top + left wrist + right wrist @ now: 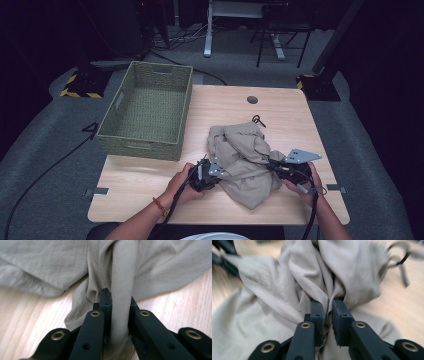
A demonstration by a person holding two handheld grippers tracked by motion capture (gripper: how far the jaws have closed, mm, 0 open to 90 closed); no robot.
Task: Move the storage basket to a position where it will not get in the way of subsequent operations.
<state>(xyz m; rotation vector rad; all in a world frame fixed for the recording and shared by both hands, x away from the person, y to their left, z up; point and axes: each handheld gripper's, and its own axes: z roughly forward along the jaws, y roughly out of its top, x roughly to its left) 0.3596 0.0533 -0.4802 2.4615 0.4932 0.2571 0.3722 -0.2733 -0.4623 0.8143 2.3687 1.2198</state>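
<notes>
A crumpled beige garment (245, 162) lies on the wooden table (150, 185), right of centre. My left gripper (212, 172) is at its left edge, shut on a thick fold of the beige cloth (121, 290) that runs between the jaws. My right gripper (272, 165) is at the garment's right side, its jaws shut on a bunched fold of the cloth (322, 277). In the right gripper view the left gripper (225, 255) shows at the upper left, across the garment. Both hands rest low at the table's near edge.
A green woven basket (147, 110) stands empty at the table's left, partly over the edge. A small black loop (258, 120) lies behind the garment, and a round grommet (252, 99) sits near the far edge. Bare wood lies in front of the basket.
</notes>
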